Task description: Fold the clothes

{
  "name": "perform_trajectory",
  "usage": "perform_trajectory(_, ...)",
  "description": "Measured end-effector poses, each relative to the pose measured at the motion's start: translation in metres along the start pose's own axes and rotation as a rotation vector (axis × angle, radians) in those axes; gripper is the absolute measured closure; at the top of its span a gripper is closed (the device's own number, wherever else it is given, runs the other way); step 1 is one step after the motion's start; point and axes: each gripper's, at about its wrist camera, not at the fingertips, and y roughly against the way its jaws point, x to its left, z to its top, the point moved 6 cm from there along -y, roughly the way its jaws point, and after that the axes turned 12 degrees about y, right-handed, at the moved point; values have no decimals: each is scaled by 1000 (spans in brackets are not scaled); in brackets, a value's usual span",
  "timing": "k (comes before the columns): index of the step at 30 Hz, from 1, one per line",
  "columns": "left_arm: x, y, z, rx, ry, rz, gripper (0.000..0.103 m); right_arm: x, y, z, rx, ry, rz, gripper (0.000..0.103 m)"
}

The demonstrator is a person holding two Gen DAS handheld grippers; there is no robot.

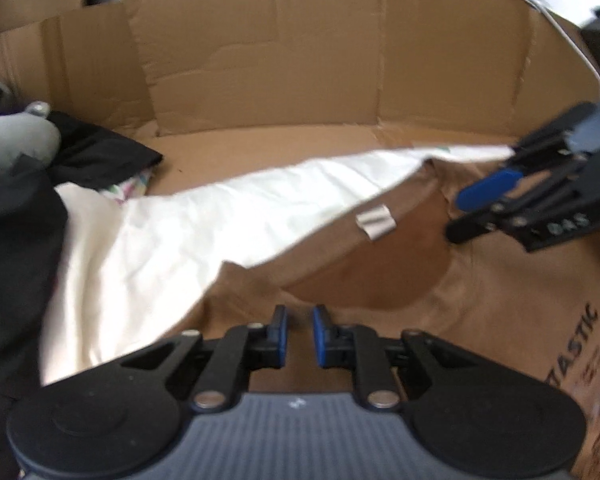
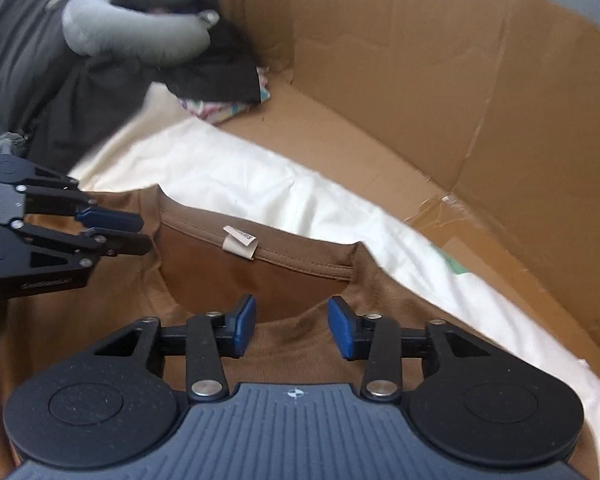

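1. A brown T-shirt (image 2: 284, 276) of soft knit cloth lies spread flat inside a large cardboard box (image 2: 440, 92), its round neckline facing up and a small pale label (image 2: 240, 242) curling off the inner collar seam.
2. Under the shirt and just beyond its far edge lies a smooth, cream-white sheet of fabric (image 2: 236, 172), running in a long band from near left to far right.
3. The left gripper (image 1: 300, 330), black with blue pads, hovers above the shirt's near part; its jaws stand narrowly apart with only air between them.
4. The right gripper (image 2: 291, 326) hovers over the shirt just near the neckline; its jaws stand moderately wide and grip nothing.
5. Each gripper shows in the other's view, at either side of the collar.
6. At the far left corner sits a heap of black clothing (image 2: 216, 72), a patterned pastel cloth (image 2: 216, 110) peeking out beneath, and a grey padded neck pillow (image 2: 140, 28) curved on top.
7. The box walls are creased, corrugated brown board, with tape on the floor seam.
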Motion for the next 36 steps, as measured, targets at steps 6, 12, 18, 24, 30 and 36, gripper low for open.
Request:
perform_trajectory(6,-29,18,4,-12,0,-33,71,-18,77,-26,2,-101,-60,46)
perform_trajectory(12,-88,40,9,-3,-168,-114,65,-24,170,-87,-58,-339,-162,44)
perform_trajectory(18,-148,57,21,-1,-202,-147,62,-27,222,-146,-116,-441,-218,43)
perform_trajectory(24,-208,69,41,8,-228,-197,54,-34,242,-203,-201,-598,-270,44)
perform_trajectory(30,-250,54,47,57,-250,-182,55,-35,241,-250,-291,-692,-305,44)
perform_trajectory(36,-282,50,52,75,-345,-177,55,-32,232,-284,-289,-759,-273,44)
